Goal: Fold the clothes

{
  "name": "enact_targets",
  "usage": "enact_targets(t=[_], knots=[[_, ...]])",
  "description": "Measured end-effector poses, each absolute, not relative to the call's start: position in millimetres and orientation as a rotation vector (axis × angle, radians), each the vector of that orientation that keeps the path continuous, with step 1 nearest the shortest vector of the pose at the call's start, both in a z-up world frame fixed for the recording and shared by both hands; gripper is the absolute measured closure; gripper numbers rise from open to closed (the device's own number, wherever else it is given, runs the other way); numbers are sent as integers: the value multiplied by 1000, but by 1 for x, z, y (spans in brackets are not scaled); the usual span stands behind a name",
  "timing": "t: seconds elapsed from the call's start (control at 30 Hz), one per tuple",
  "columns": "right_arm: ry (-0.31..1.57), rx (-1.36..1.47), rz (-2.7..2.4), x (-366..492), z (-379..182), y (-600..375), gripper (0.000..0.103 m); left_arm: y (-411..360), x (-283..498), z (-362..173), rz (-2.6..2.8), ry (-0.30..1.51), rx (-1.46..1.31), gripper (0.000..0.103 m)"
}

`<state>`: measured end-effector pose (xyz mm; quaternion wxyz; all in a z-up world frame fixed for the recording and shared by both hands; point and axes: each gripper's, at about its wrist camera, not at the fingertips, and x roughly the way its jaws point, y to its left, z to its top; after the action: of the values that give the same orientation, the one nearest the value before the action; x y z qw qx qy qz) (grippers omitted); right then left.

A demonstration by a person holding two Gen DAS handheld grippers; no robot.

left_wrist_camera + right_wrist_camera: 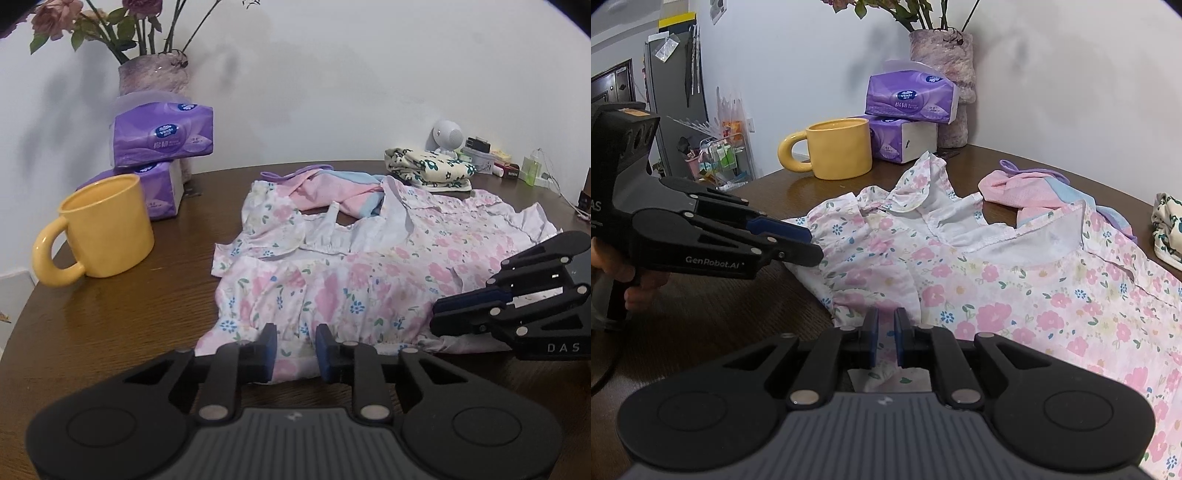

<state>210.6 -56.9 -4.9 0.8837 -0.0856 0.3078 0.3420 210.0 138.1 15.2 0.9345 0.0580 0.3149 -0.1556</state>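
floral dress (354, 269) spread flat on tabletop (140, 317), ready for folding | left gripper (295, 347) jaws part-closed over near hem, grip unclear | right gripper (885, 332) jaws clenched on hem fabric, likely to lift and fold.

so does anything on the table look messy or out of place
Nothing is spilled or broken. The floral dress lies rumpled, one sleeve folded over its chest, and its collar overlaps a crumpled pink garment behind it. The yellow mug stands upright, and the two tissue packs are stacked slightly askew.
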Motion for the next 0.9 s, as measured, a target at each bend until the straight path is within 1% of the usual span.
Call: enact_targets(t=[0.17,0.33,0.4,0.43,0.47,0.5,0.53,0.57,0.63,0.73,0.9], knots=[[640,-168,711,210,-5,-58,93,134,208,15,-305,645,144,80],[640,-158,711,210,-5,-58,91,132,207,15,-298,641,144,81],[652,-129,716,212,-4,-62,87,135,207,17,-306,644,108,76],[658,-106,716,212,-2,-65,84,136,204,20,-308,628,100,69],[662,-86,715,211,2,-69,74,136,201,23,-310,612,92,62],[635,-88,700,206,7,-75,61,136,198,26,-312,597,85,60],[608,-90,685,201,13,-81,58,137,195,30,-314,581,77,55],[582,-92,670,196,19,-87,58,133,191,33,-329,574,87,50],[556,-98,624,185,27,-103,56,127,182,39,-360,560,108,48],[557,-105,544,171,32,-130,55,109,168,41,-429,567,144,47],[631,-120,392,155,29,-181,55,68,151,41,-551,566,217,47]])
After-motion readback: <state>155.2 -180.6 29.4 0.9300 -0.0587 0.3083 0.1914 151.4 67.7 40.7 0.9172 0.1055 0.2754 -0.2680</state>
